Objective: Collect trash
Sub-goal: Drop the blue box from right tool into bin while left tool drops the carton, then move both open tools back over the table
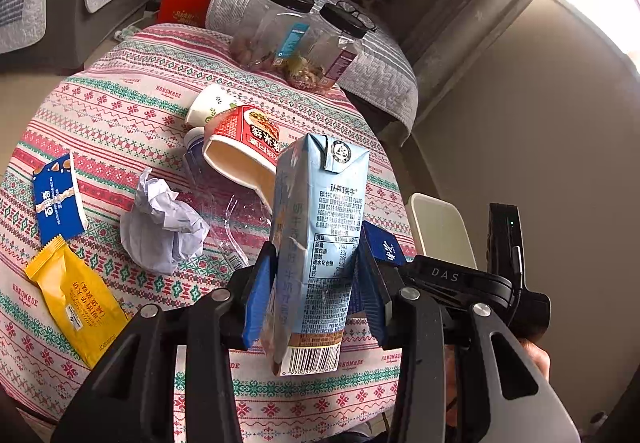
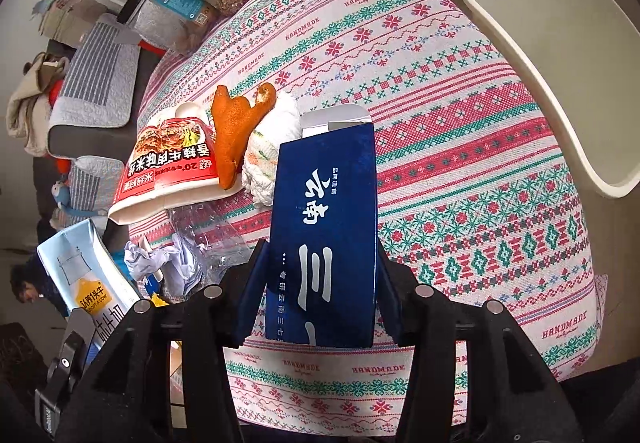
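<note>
A round table [image 1: 120, 91] covered with a patterned cloth is strewn with trash: a tipped red noodle cup [image 1: 244, 147], a crumpled paper ball [image 1: 160, 227], a yellow wrapper [image 1: 76, 295] and an orange peel [image 2: 236, 131]. A pale blue milk carton [image 1: 316, 243] is held upright above the table, pinched in the left gripper [image 1: 314, 283]. A dark blue box [image 2: 328, 239] is clamped between the pads of the right gripper [image 2: 320, 299], with a white bin [image 2: 540, 55] seen at the table's edge.

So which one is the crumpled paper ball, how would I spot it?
Look at the round table with the red and green patterned cloth. Near its middle, a red noodle cup lies on its side; the crumpled paper ball sits just in front of it. It is the only pale, wrinkled lump, unlike the flat blue packet and yellow packet beside it.
</note>
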A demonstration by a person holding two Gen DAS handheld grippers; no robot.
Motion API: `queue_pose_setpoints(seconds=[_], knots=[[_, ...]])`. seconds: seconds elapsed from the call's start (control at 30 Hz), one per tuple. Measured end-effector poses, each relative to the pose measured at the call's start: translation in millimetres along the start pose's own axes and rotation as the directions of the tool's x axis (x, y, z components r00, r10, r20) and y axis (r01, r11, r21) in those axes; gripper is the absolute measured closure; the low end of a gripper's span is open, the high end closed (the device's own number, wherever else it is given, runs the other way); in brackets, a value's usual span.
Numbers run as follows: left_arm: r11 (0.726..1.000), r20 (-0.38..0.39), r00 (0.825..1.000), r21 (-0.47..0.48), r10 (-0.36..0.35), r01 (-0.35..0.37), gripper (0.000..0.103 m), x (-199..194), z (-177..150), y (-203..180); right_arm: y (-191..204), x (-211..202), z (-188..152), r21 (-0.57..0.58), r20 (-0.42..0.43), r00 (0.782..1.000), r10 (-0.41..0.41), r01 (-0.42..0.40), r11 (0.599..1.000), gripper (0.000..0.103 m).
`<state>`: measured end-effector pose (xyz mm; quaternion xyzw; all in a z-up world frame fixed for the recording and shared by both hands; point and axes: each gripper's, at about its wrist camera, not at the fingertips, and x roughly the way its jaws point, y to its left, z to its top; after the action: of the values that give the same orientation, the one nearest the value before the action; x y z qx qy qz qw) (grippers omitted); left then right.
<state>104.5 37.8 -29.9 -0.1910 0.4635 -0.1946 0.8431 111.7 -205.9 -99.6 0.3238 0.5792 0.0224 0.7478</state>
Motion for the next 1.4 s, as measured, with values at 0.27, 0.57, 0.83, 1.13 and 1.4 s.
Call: queue_pose_setpoints(seconds=[0.27, 0.57, 0.83, 1.13, 1.4], knots=[[0.990, -0.033, 0.989, -0.021, -0.142, 0.141, 0.063, 27, -6, -38, -30, -79, 17, -0.058, 0.116, 0.992, 0.056, -0.049, 0.997, 0.056], [0.981, -0.134, 0.973, 0.015, -0.190, 0.193, 0.062, 100, -13, -121, -76, -117, 55, -0.271, 0.211, 0.970, -0.119, 0.175, 0.947, 0.055], [0.968, -0.225, 0.941, -0.050, -0.252, 0.247, 0.062, 194, -21, -181, -146, -122, 91, -0.107, 0.227, 0.935, -0.272, 0.302, 0.947, 0.054], [0.972, -0.278, 0.932, -0.072, -0.233, 0.222, 0.059, 263, -30, -202, -172, -114, 104, 0.011, 0.196, 0.923, -0.332, 0.337, 0.942, 0.046], [0.979, -0.248, 0.948, -0.015, -0.200, 0.203, 0.042, 241, -19, -187, -171, -130, 103, 0.077, 0.245, 0.927, -0.285, 0.275, 0.958, 0.041]])
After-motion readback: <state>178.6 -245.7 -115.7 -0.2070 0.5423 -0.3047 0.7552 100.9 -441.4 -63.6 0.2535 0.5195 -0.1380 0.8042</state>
